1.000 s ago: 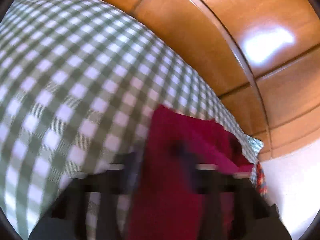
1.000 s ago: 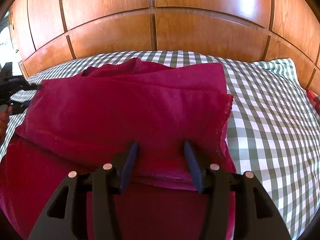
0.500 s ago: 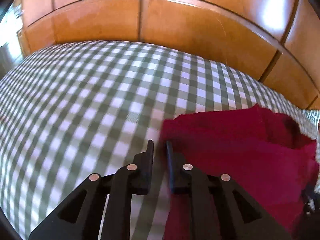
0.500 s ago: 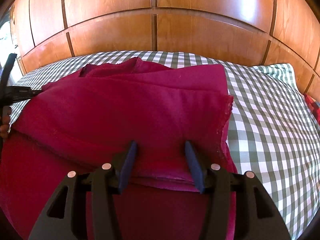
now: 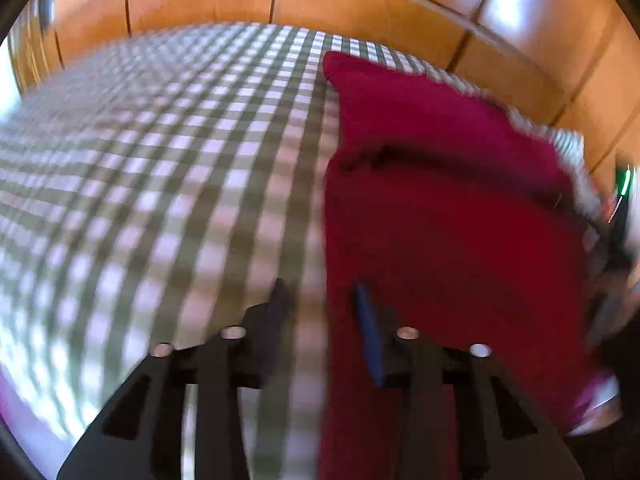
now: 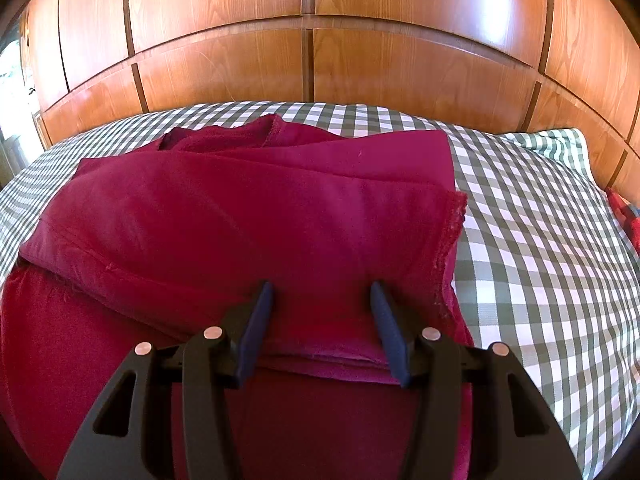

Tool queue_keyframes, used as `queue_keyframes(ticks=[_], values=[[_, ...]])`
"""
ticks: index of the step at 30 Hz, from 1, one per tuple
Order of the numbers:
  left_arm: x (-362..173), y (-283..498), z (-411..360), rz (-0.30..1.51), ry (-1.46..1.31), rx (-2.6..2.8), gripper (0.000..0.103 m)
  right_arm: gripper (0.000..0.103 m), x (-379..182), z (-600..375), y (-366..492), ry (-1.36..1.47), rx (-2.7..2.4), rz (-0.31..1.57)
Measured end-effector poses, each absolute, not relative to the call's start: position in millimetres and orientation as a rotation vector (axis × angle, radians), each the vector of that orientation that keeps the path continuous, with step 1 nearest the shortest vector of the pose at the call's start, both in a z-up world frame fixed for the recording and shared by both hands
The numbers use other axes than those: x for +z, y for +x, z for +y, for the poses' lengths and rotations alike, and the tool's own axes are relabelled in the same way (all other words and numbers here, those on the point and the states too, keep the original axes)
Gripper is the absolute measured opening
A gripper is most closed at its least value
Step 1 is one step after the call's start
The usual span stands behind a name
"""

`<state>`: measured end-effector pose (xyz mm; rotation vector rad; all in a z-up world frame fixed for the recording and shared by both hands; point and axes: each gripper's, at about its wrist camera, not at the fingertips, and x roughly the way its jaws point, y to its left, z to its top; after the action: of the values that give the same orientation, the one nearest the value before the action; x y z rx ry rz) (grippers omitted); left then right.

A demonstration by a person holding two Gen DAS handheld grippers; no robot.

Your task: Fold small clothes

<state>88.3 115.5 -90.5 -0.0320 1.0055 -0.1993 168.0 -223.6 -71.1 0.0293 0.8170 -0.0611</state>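
The left claw (image 5: 320, 300), its jaws just opening and empty, straddles the crimson garment's (image 5: 440, 208) edge; the right claw (image 6: 322, 300) hovers apart above its folds.

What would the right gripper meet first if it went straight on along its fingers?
Most likely the folded red cloth: the right gripper points down at it with open jaws, the top layer lying between the fingertips. Whether the tips already touch it is unclear.

Glossy wood-panelled wall (image 6: 304, 64) behind bed; green-white checked bedsheet (image 6: 540, 264); daylight glare.
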Motion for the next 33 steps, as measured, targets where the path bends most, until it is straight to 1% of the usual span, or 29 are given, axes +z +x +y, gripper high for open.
queue_keyframes(ticks=[5, 6, 8, 9, 11, 12, 15, 19, 23, 25, 26, 28, 29, 30, 31, 32, 33], values=[[-86.1, 62.6, 118.0, 0.99, -0.018, -0.16, 0.033, 0.052, -68.3, -219.8, 168.7, 0.001, -0.081, 0.832], [-84.4, 57.9, 118.2, 0.987, -0.01, -0.157, 0.033, 0.054, -66.4, -218.6, 168.3, -0.01, -0.091, 0.838], [-80.6, 48.2, 120.6, 0.981, -0.016, -0.165, 0.033, 0.066, -59.4, -217.1, 163.0, -0.03, -0.11, 0.852], [-79.6, 43.0, 123.2, 0.982, -0.026, -0.177, 0.033, 0.075, -55.6, -218.6, 157.1, -0.021, -0.105, 0.853], [-78.2, 34.1, 127.9, 0.99, -0.059, -0.21, 0.039, 0.078, -47.4, -226.3, 136.6, 0.026, -0.065, 0.852], [-79.2, 26.5, 130.7, 0.994, -0.072, -0.221, 0.039, 0.081, -45.9, -229.3, 129.8, 0.037, -0.057, 0.858], [-83.9, 6.8, 135.1, 1.024, -0.096, -0.24, 0.039, 0.082, -46.0, -249.5, 93.7, 0.093, -0.028, 0.89], [-89.2, -12.9, 137.8, 1.066, -0.13, -0.257, 0.039, 0.081, -63.3, -278.8, 32.9, 0.157, 0.0, 0.991], [-95.7, -24.1, 137.7, 1.109, -0.146, -0.277, 0.039, 0.072, -70.3, -285.6, -38.9, 0.183, 0.064, 1.035], [-100.8, -29.6, 134.8, 1.149, -0.16, -0.321, 0.039, 0.06, -69.5, -288.3, -66.1, 0.228, 0.085, 1.07], [-103.9, -32.6, 131.2, 1.169, -0.154, -0.337, 0.039, 0.057, -71.5, -289.0, -79.6, 0.253, 0.095, 1.102], [-109.1, -40.0, 122.0, 1.175, -0.114, -0.36, 0.039, 0.039, -81.5, -287.4, -97.0, 0.296, 0.127, 1.168], [-110.9, -41.3, 119.1, 1.178, -0.104, -0.368, 0.032, 0.035, -88.9, -285.9, -102.8, 0.311, 0.132, 1.195], [-112.4, -41.7, 116.8, 1.183, -0.098, -0.377, 0.026, 0.028, -93.2, -285.1, -104.5, 0.32, 0.132, 1.205], [-111.9, -41.3, 116.6, 1.183, -0.1, -0.387, 0.017, 0.017, -99.5, -283.5, -105.3, 0.347, 0.139, 1.219], [-109.5, -40.8, 117.9, 1.179, -0.109, -0.402, 0.009, 0.013, -101.9, -281.6, -104.2, 0.362, 0.146, 1.224], [-106.7, -39.4, 119.7, 1.176, -0.122, -0.415, 0.009, 0.007, -99.4, -278.2, -102.0, 0.356, 0.158, 1.222]])
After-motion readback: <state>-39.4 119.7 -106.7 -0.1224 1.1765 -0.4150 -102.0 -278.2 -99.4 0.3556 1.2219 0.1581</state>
